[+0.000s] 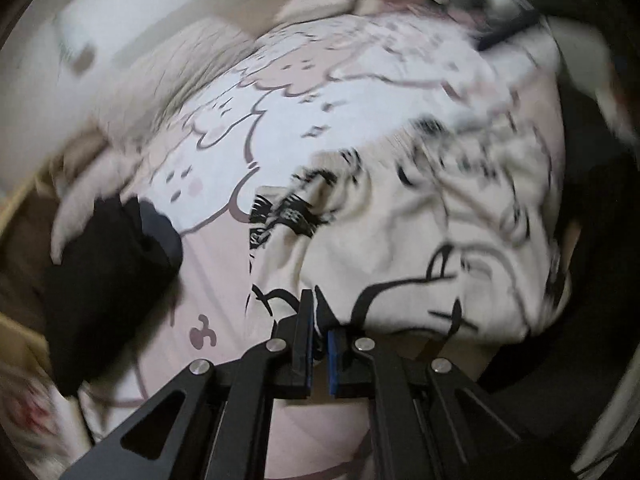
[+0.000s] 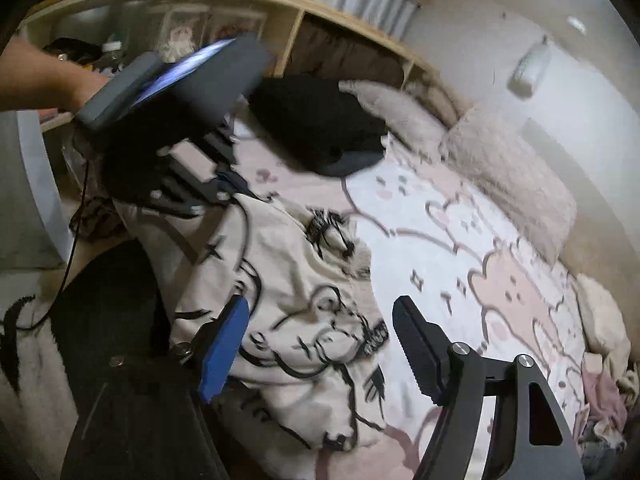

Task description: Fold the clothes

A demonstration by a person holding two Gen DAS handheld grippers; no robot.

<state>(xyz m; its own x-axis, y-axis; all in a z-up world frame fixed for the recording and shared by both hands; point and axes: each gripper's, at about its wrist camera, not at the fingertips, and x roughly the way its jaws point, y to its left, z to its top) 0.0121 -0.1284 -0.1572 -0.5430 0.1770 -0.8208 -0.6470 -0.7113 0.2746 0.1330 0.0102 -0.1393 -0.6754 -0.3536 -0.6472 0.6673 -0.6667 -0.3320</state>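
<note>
Two grippers work over a cream garment [image 1: 400,248] printed with black line drawings, which lies crumpled on a pink and white cartoon bedsheet [image 1: 256,148]. The left gripper [image 1: 319,320] is clenched on the garment's near edge, its blue-padded jaws pinching a fold of the cloth. The right gripper [image 2: 320,344] is released, its jaws standing wide apart above the garment's printed face, one blue pad and one black ribbed finger [image 2: 416,348] showing. In the right wrist view the left gripper [image 2: 224,184] meets the garment's far corner. A folded black garment [image 2: 316,120] lies on the sheet, apart from the cream one. Fluffy beige pillows [image 2: 508,176] line the bed's edge beside a wooden shelf [image 2: 296,28].
</note>
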